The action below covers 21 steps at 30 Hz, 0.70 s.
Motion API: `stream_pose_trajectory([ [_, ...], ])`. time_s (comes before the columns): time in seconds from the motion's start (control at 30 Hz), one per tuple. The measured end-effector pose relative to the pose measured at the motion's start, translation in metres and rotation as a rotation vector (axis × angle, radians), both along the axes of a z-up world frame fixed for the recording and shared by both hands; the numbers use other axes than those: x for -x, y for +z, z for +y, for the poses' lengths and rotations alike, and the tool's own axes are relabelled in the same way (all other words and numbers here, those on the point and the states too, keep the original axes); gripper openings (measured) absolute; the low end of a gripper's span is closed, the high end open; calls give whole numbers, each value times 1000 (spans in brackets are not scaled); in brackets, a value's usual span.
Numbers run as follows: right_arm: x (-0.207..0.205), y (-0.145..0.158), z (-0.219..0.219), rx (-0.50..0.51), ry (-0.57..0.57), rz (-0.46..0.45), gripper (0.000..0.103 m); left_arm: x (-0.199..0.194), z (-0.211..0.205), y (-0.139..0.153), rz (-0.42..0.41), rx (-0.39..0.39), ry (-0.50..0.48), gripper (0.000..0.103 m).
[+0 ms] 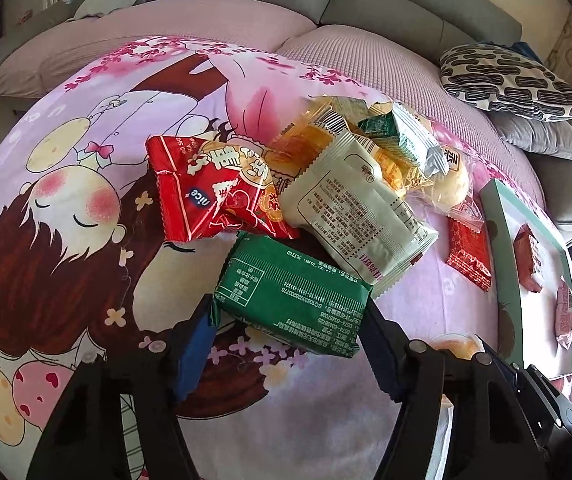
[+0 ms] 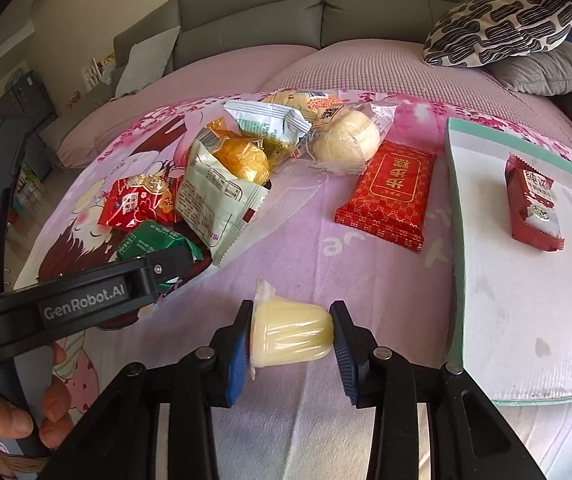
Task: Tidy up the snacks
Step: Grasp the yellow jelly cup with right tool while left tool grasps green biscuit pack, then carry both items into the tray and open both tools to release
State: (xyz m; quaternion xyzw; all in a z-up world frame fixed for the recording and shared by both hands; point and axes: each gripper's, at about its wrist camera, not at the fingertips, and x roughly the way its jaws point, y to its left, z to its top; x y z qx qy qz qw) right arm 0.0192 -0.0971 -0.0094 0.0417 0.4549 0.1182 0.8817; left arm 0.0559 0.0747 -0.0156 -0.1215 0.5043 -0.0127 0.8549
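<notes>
My left gripper [image 1: 287,322] is shut on a green snack packet [image 1: 291,300], held at the near edge of a snack pile [image 1: 349,184]. The packet and left gripper also show in the right wrist view [image 2: 154,242]. My right gripper [image 2: 291,336] is shut on a small yellow jelly cup [image 2: 291,336] lying sideways between its pads, just above the cloth. A teal-rimmed tray [image 2: 525,320] lies to the right and holds a red wrapped snack [image 2: 533,208]. A flat red packet [image 2: 389,192] lies between the pile and the tray.
The snacks lie on a pink cartoon cloth [image 1: 66,200] over a sofa seat. The pile holds a red packet [image 1: 210,192], a white packet [image 1: 361,216], yellow cakes and a bun [image 2: 345,140]. Patterned cushions [image 2: 497,28] sit at the back right.
</notes>
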Motion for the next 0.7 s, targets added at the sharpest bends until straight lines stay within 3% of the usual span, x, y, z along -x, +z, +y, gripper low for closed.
stream_pose_trajectory([
  [0.47,12,36,-25,-50,-71,-99,40,11,-14,45,-139,6,-8,70],
  [0.7,17,50,-72,-55,-201,-143,40,11,-61,60,-188,-4,-115,70],
])
